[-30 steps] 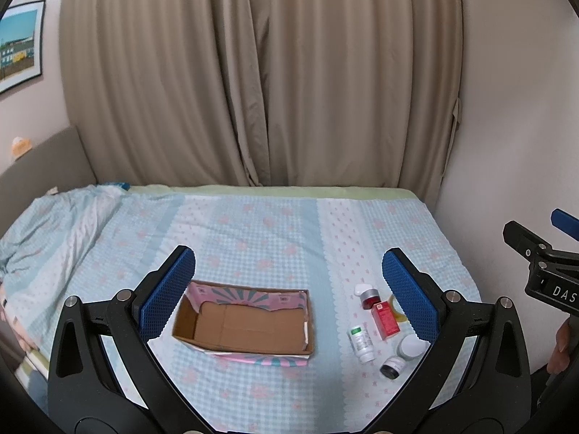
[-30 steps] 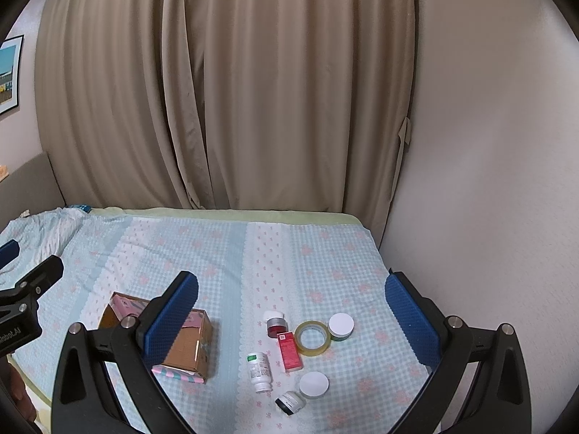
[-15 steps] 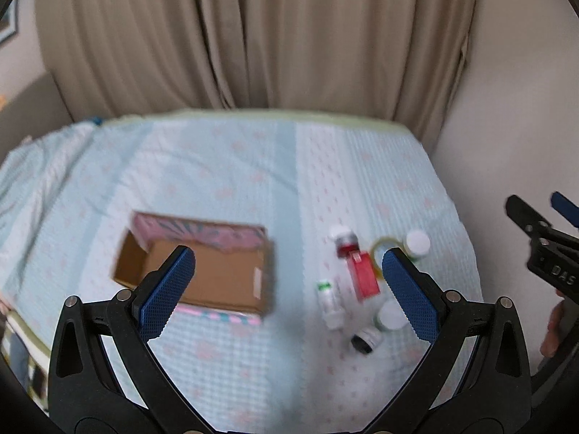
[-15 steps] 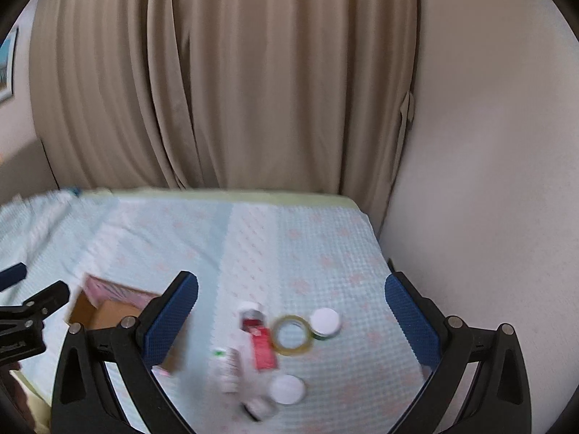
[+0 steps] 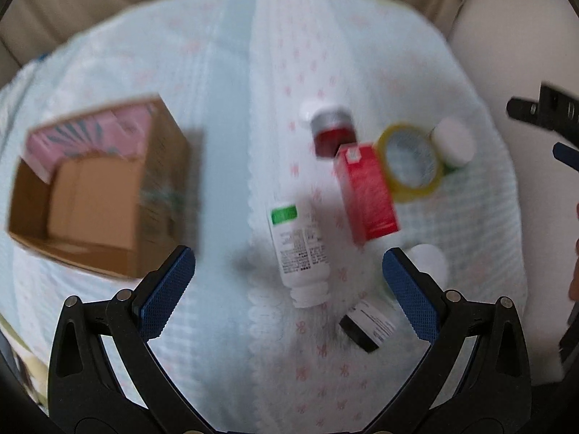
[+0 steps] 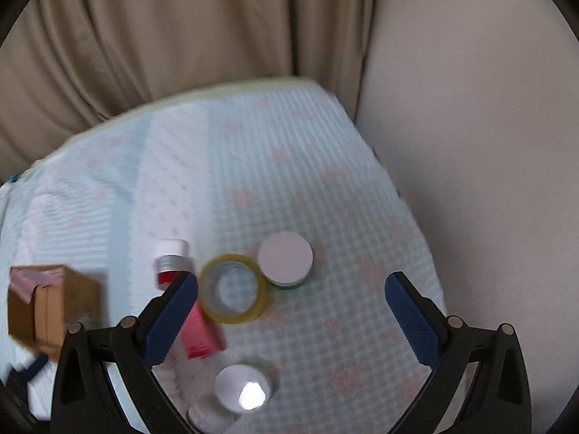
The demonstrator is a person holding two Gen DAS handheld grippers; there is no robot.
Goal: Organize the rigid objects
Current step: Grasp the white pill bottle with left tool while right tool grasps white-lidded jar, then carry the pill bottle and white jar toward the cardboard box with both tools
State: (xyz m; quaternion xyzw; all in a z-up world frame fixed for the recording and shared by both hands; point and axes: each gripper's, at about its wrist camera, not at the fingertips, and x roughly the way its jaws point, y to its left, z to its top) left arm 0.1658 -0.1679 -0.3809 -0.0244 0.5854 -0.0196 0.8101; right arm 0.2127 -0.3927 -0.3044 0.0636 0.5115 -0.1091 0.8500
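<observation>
On the blue patterned bedspread lie a white bottle (image 5: 298, 249) with a green label, a red carton (image 5: 365, 191), a red jar (image 5: 331, 126), a yellow tape roll (image 5: 410, 162), a white-lidded jar (image 5: 452, 141) and a small black-capped pot (image 5: 365, 325). My left gripper (image 5: 286, 282) hangs open over the white bottle. My right gripper (image 6: 291, 311) is open above the tape roll (image 6: 233, 293), with the white-lidded jar (image 6: 286, 258) behind it and another white lid (image 6: 242, 388) below. The open cardboard box (image 5: 94, 195) stands to the left.
Beige curtains (image 6: 163, 36) hang behind the bed and a plain wall (image 6: 470, 126) runs along its right edge. The right gripper's black body (image 5: 542, 112) shows at the right of the left wrist view.
Both grippers have dropped forward toward the bed, so the objects loom much larger. The left one now sits over the white bottle, the right one over the tape roll.
</observation>
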